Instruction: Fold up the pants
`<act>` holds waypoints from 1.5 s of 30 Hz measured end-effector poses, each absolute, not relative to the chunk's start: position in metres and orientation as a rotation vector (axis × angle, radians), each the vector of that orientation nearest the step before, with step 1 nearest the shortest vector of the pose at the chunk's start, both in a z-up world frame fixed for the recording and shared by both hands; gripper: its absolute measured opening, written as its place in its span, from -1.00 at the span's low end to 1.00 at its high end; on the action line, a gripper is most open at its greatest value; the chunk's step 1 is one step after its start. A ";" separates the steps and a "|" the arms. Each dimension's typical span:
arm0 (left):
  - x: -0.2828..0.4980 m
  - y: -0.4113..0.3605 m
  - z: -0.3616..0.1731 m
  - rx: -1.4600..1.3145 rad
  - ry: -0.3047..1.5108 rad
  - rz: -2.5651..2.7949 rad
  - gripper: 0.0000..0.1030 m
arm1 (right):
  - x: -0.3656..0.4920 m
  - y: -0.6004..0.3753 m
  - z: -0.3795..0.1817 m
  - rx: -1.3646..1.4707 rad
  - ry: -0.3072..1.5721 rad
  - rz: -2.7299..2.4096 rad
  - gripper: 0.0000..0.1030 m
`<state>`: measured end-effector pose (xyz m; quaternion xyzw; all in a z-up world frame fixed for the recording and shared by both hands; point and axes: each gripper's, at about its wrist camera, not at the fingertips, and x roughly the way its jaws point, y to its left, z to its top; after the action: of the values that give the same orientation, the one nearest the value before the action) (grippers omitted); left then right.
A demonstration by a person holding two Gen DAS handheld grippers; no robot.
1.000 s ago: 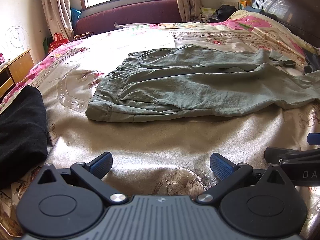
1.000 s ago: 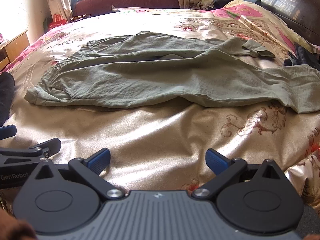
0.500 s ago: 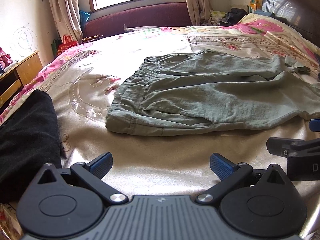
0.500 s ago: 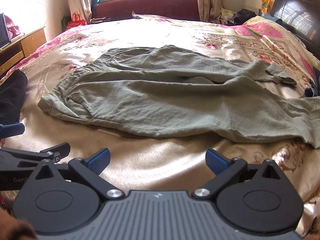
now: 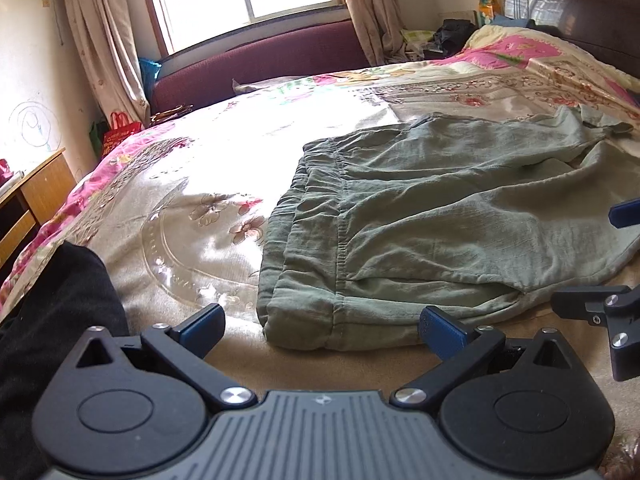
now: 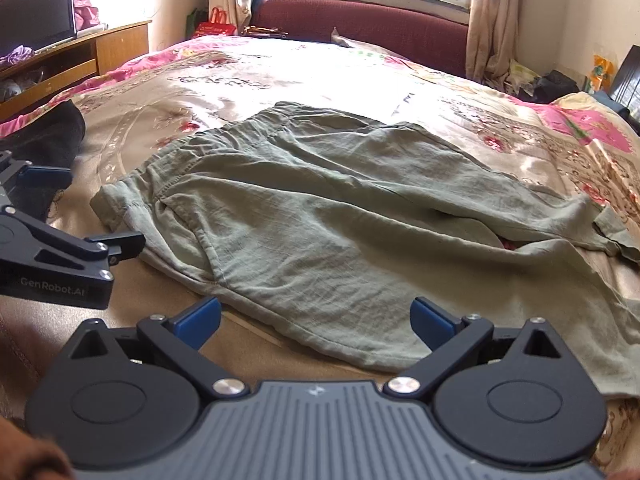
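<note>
Grey-green pants (image 5: 440,216) lie flat on the bed, waistband to the left, legs running right. They also show in the right wrist view (image 6: 340,220). My left gripper (image 5: 322,326) is open and empty, its fingertips just short of the near corner of the waistband (image 5: 304,328). My right gripper (image 6: 316,318) is open and empty, its fingertips at the near edge of the pants' seat. The right gripper shows at the right edge of the left wrist view (image 5: 600,312); the left gripper shows at the left of the right wrist view (image 6: 60,256).
The bed has a shiny gold floral cover (image 5: 192,184). A black garment (image 5: 52,320) lies at the near left. A wooden cabinet (image 6: 80,60) stands left of the bed, a dark headboard (image 5: 572,12) at the right, a maroon sofa (image 6: 360,24) under the window.
Both grippers have moved forward and closer to the pants, turning leftward; the waistband and near edge now sit right at the fingertips. Both stay open.
</note>
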<state>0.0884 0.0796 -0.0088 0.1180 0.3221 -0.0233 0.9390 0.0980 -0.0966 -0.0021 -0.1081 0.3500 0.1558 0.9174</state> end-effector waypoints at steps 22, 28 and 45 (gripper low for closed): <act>0.108 0.084 -0.019 0.272 0.770 -0.266 0.41 | 0.123 -0.075 -0.019 -0.291 0.789 0.514 0.31; 0.108 0.108 -0.011 0.165 0.798 -0.265 -0.13 | 0.114 -0.064 -0.015 -0.271 0.796 0.565 -0.43; 0.069 0.166 0.005 0.243 0.866 -0.086 -0.45 | 0.090 -0.031 -0.004 -0.112 0.842 0.724 -0.25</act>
<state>0.0691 0.1659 0.0047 0.1175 0.4184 -0.0416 0.8997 0.0899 -0.0311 -0.0037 -0.0534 0.3996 0.3433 0.8483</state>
